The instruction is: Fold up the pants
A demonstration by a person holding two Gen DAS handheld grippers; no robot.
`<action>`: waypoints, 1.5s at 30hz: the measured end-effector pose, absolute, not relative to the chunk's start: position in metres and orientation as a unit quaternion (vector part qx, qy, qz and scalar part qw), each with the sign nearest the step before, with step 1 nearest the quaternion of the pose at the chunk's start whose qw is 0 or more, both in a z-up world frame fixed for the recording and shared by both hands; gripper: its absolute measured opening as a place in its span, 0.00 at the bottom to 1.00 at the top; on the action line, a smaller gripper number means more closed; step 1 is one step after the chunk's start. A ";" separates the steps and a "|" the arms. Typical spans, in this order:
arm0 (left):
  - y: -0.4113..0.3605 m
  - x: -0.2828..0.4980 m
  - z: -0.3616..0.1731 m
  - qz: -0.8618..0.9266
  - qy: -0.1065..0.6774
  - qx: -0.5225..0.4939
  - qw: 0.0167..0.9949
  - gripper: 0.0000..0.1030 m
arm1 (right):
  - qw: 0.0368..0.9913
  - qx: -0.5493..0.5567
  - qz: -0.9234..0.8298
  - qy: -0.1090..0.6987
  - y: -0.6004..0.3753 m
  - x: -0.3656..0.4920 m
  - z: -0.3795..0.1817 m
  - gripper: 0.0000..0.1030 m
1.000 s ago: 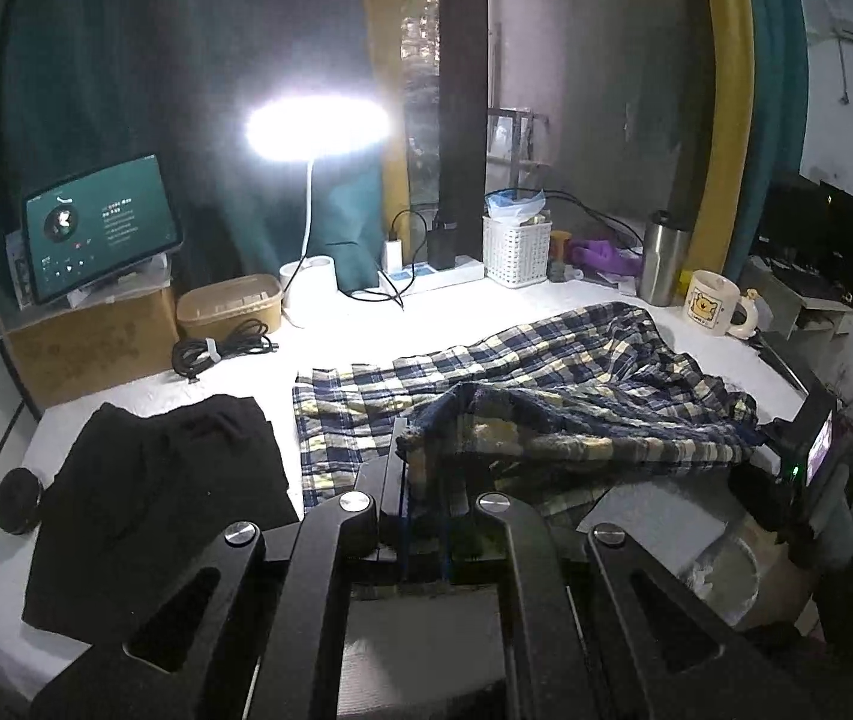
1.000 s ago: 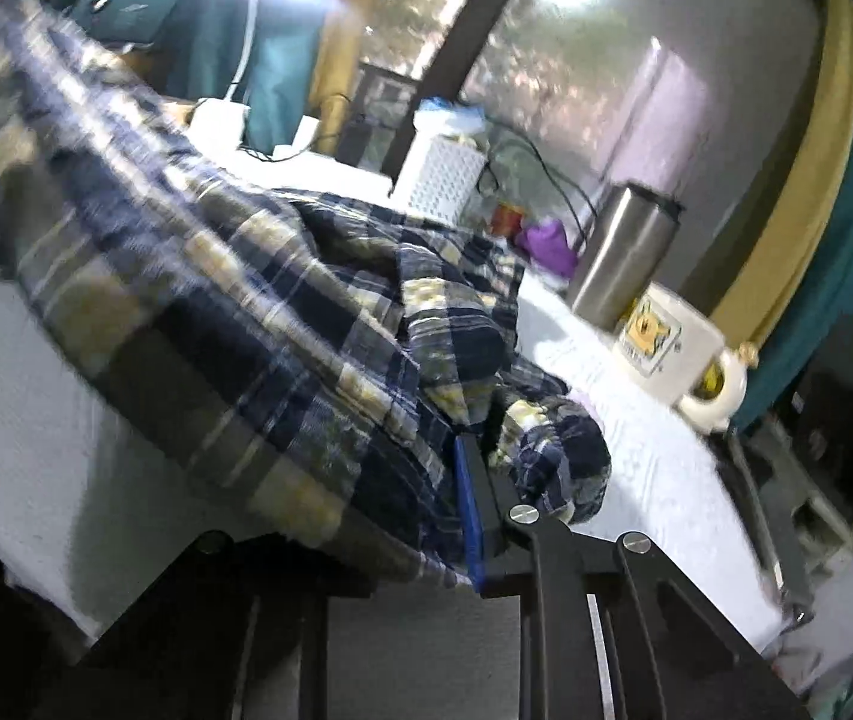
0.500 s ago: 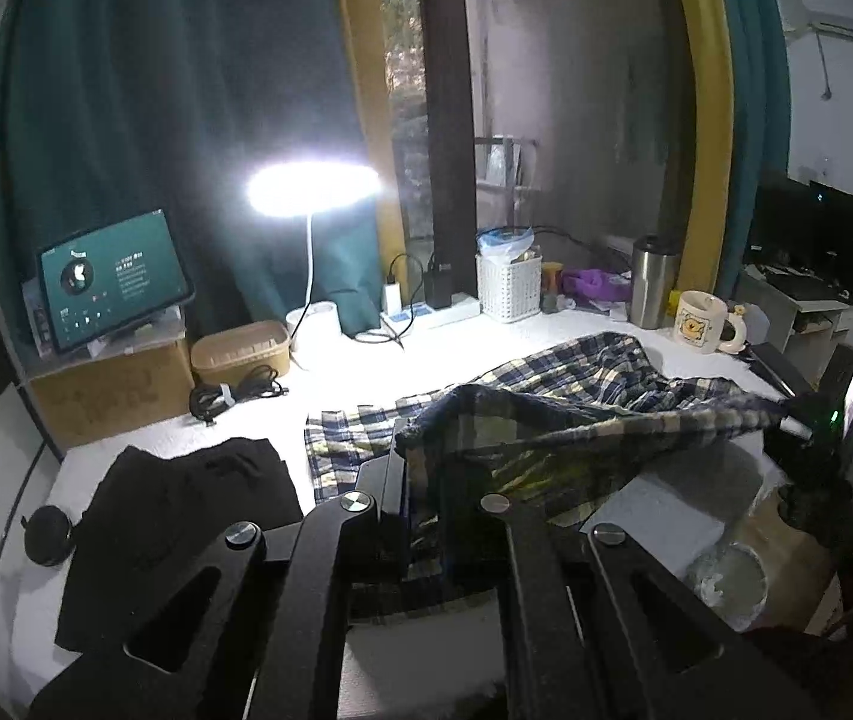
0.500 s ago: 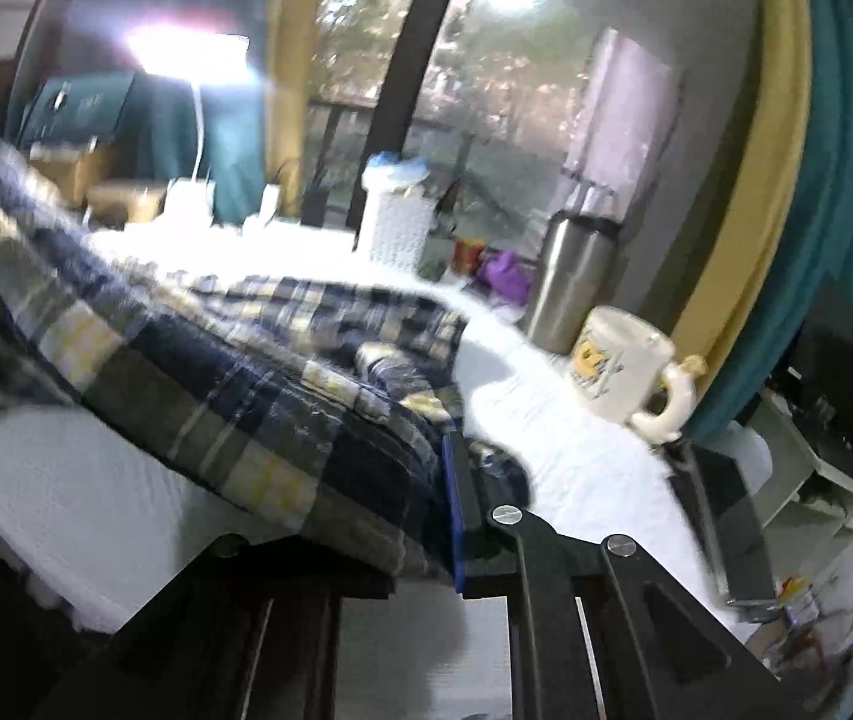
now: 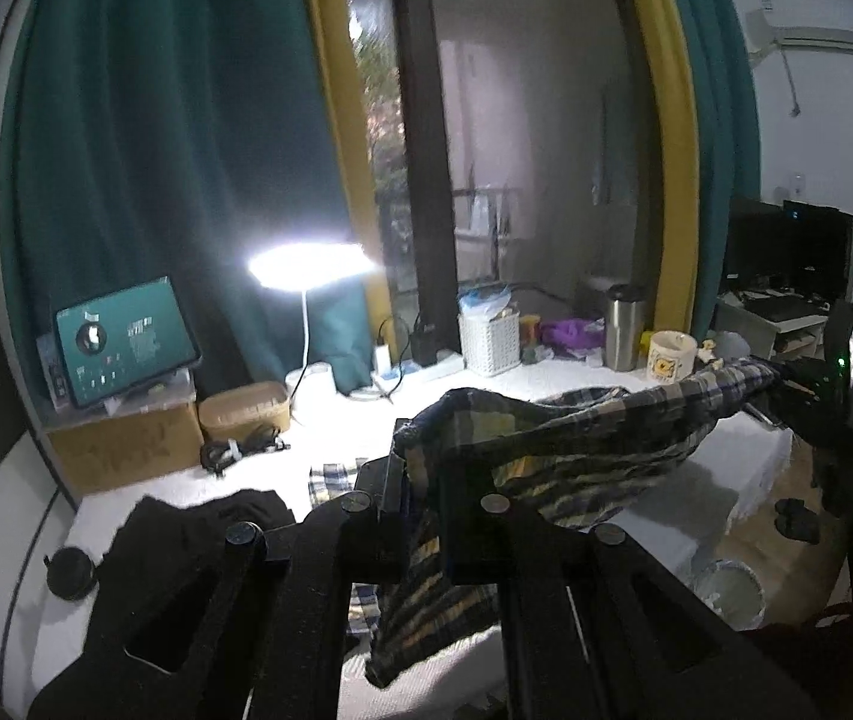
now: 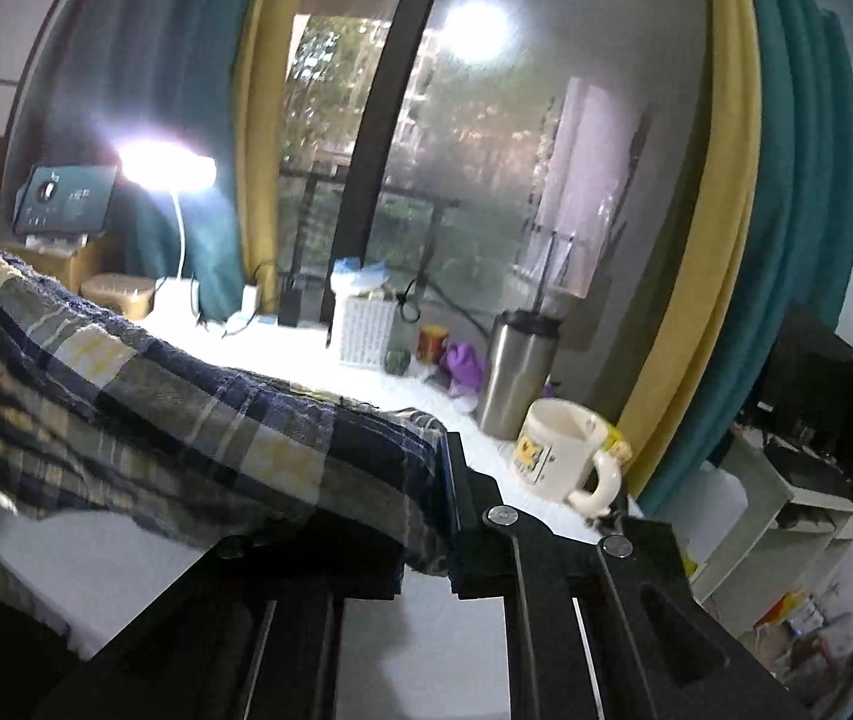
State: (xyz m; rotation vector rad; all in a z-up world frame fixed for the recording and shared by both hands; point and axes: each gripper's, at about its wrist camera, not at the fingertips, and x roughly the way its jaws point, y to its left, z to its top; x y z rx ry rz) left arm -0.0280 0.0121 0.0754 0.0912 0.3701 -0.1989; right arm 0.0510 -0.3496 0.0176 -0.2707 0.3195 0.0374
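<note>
The blue and yellow plaid pants [image 5: 570, 444] hang stretched in the air between my two grippers, above the white table [image 5: 720, 480]. My left gripper [image 5: 420, 480] is shut on one end of the pants, with cloth drooping below its fingers. My right gripper [image 6: 444, 480] is shut on the other end; the plaid pants [image 6: 186, 420] stretch away to the left in the right wrist view. The right gripper also shows at the far right of the left wrist view [image 5: 810, 384].
A black garment [image 5: 186, 534] lies on the table at the left. Along the back stand a lit desk lamp [image 5: 306, 267], tablet [image 5: 123, 339], white basket [image 5: 489, 339], steel tumbler [image 6: 516, 372] and mug [image 6: 564, 450]. A bin [image 5: 726, 591] sits on the floor.
Both grippers have risen and lifted the pants off the table. The cloth now hangs taut between them instead of lying spread on the table.
</note>
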 end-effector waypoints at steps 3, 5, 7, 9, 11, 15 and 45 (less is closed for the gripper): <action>0.007 -0.038 0.087 -0.107 0.166 0.053 0.979 0.05 | 0.981 -0.128 0.010 0.142 -0.353 0.045 0.029 0.09; 0.005 -0.046 0.093 -0.112 0.156 0.057 0.980 0.05 | 0.983 -0.125 0.007 0.134 -0.355 0.039 0.035 0.09; 0.005 -0.052 0.098 -0.115 0.151 0.059 0.980 0.05 | 0.985 -0.122 0.004 0.122 -0.357 0.032 0.041 0.09; 0.006 -0.057 0.102 -0.121 0.147 0.056 0.980 0.05 | 0.987 -0.119 -0.001 0.109 -0.359 0.022 0.047 0.09; 0.008 -0.059 0.102 -0.125 0.147 0.055 0.980 0.05 | 0.988 -0.116 -0.003 0.100 -0.359 0.016 0.049 0.09; 0.012 -0.056 0.095 -0.137 0.163 0.051 0.976 0.05 | 0.989 -0.113 -0.003 0.100 -0.359 0.012 0.043 0.09; 0.047 0.093 0.054 -0.129 0.234 0.017 0.963 0.05 | 0.977 -0.084 0.004 0.194 -0.342 0.138 0.032 0.09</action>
